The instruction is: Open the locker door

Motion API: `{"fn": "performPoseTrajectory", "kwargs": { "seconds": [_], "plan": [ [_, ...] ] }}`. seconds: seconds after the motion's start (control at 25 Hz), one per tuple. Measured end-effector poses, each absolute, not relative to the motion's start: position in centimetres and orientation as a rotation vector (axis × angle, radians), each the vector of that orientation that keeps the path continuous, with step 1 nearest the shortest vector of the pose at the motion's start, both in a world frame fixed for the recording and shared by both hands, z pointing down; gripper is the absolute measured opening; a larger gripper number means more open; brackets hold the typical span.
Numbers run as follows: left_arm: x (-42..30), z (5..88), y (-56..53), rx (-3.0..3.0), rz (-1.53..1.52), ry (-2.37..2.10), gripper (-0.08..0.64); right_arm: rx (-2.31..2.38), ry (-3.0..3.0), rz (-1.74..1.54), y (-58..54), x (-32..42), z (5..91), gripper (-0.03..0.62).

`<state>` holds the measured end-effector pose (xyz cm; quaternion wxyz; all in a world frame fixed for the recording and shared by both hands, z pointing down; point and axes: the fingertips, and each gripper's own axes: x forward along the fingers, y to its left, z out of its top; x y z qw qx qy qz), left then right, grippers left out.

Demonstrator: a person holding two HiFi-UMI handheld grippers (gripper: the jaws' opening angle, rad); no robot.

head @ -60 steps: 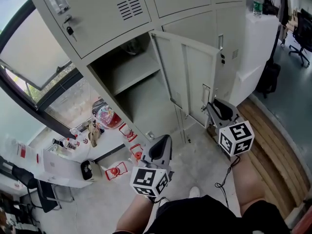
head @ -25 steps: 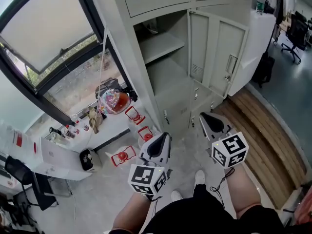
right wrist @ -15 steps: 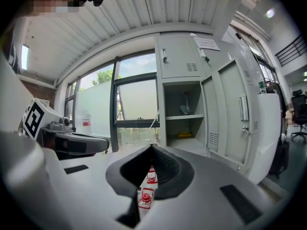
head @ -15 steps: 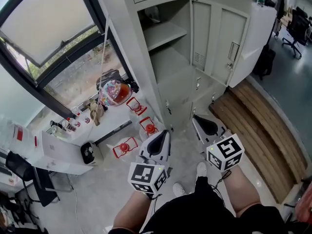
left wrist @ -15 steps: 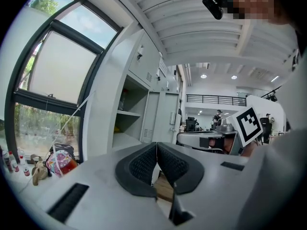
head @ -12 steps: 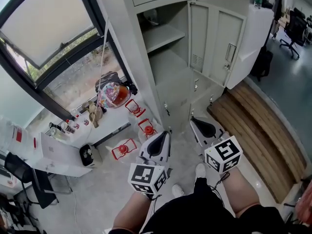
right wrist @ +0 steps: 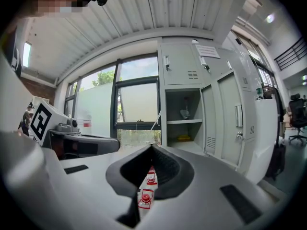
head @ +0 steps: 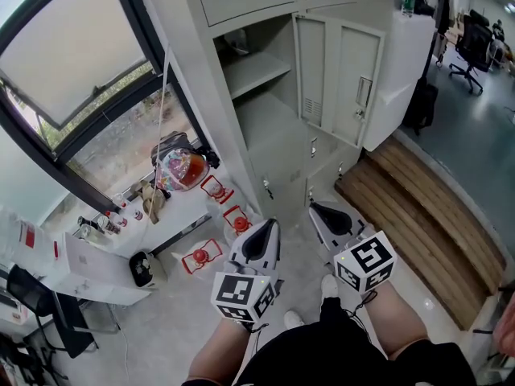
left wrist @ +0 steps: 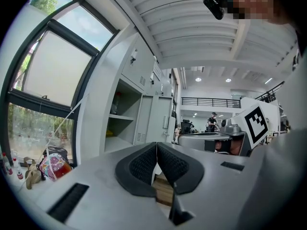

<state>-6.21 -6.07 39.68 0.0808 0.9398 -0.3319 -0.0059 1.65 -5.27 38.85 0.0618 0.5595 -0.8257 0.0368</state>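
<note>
Locker door (head: 346, 95) stands fully open at one o'clock of the withdrawn left gripper (head: 268, 225) and right gripper (head: 316, 208), jaws closed and empty; task apparently complete.

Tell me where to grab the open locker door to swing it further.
Take the locker door by its free vertical edge beside the handle fitting, farthest from the hinge side. That thin edge stands clear of the frame, so the right gripper could straddle it coming level from the front; its jaws are shut; open them first.
</note>
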Motion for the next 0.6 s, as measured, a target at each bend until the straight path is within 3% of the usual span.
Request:
{"fn": "performPoseTrajectory", "kwargs": {
  "seconds": [0.6],
  "plan": [
    [-5.54, 39.55, -6.16, 2.818, -0.011, -0.974, 0.017, 1.691, -2.496, 0.114, -4.92, 1.73, 38.84, 0.054]
  ]
}}
